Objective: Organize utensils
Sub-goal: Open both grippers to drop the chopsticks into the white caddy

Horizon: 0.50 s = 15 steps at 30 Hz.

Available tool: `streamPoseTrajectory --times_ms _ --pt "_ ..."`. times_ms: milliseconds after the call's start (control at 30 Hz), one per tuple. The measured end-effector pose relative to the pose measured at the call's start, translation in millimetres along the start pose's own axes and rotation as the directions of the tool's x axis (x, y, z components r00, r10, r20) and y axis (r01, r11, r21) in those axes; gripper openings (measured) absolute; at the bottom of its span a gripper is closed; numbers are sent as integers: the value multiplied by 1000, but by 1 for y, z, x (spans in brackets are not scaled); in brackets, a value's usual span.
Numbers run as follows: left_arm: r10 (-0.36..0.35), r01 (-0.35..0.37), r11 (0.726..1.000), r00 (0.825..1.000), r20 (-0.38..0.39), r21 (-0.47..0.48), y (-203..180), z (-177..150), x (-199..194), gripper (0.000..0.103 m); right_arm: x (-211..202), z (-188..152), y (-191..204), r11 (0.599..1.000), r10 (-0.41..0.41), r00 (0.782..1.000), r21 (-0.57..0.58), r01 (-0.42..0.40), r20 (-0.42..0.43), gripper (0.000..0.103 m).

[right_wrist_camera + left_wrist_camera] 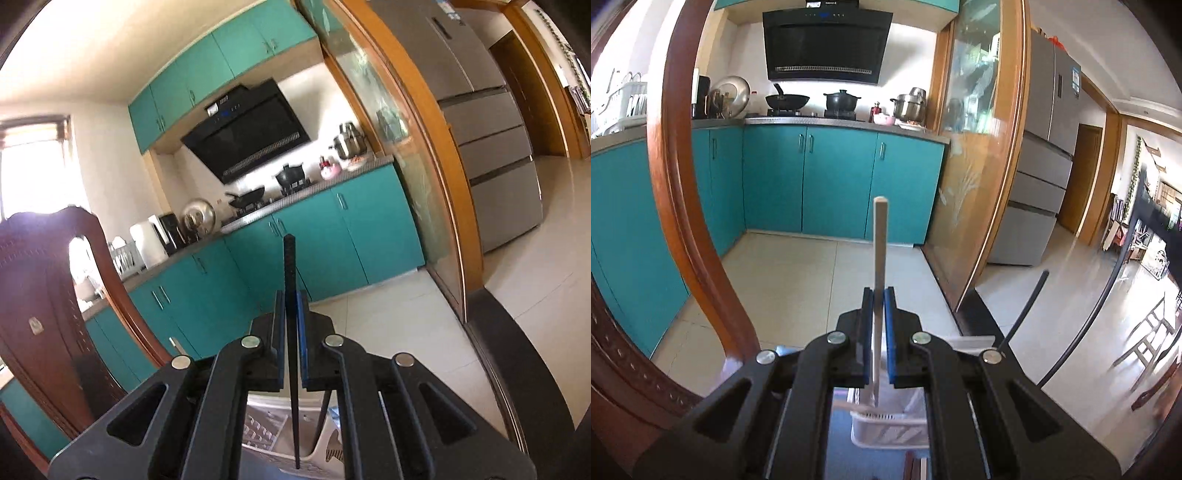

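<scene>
My left gripper (879,295) is shut on a white chopstick (880,243) that stands upright, its thin end pointing down over a white slotted utensil basket (886,432) below the jaws. My right gripper (291,299) is shut on a black chopstick (290,266), also upright, its tip hanging down over the white basket (266,428). A second black chopstick (322,413) leans in that basket. In the left wrist view a black chopstick (1027,306) sticks up at the right.
A dark wooden chair back (683,221) curves up at the left; it also shows in the right wrist view (48,295). Teal kitchen cabinets (834,181), a stove with pots and a grey fridge (1041,166) lie beyond. A dark table edge (509,350) runs at the right.
</scene>
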State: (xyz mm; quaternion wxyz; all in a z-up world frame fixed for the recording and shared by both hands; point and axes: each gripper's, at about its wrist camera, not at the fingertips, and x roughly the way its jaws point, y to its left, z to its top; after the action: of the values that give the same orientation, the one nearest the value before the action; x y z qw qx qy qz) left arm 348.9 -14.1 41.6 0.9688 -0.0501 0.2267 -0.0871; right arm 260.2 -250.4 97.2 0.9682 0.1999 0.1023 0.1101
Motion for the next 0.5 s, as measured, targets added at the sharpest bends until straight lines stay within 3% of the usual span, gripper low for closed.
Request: streamPoseTrajectory --times_ms 133,267,367,433,500 --pt "-13 13 1000 999 38 11 7 -7 -20 27 -12 6 1 1000 -8 998 12 7 68 7" --pt "-31 26 999 990 140 42 13 -21 -62 43 -9 0 -1 999 -37 993 27 34 111 7" --pt "-40 28 998 978 202 60 17 -42 -85 49 2 -5 -4 998 -58 991 22 56 117 7" --pt "-46 33 997 978 204 67 22 -63 -89 53 12 -14 -5 996 -86 991 2 86 104 7" --pt "-61 52 997 988 141 65 27 -88 -77 54 23 -25 -4 994 -100 992 -26 102 72 7"
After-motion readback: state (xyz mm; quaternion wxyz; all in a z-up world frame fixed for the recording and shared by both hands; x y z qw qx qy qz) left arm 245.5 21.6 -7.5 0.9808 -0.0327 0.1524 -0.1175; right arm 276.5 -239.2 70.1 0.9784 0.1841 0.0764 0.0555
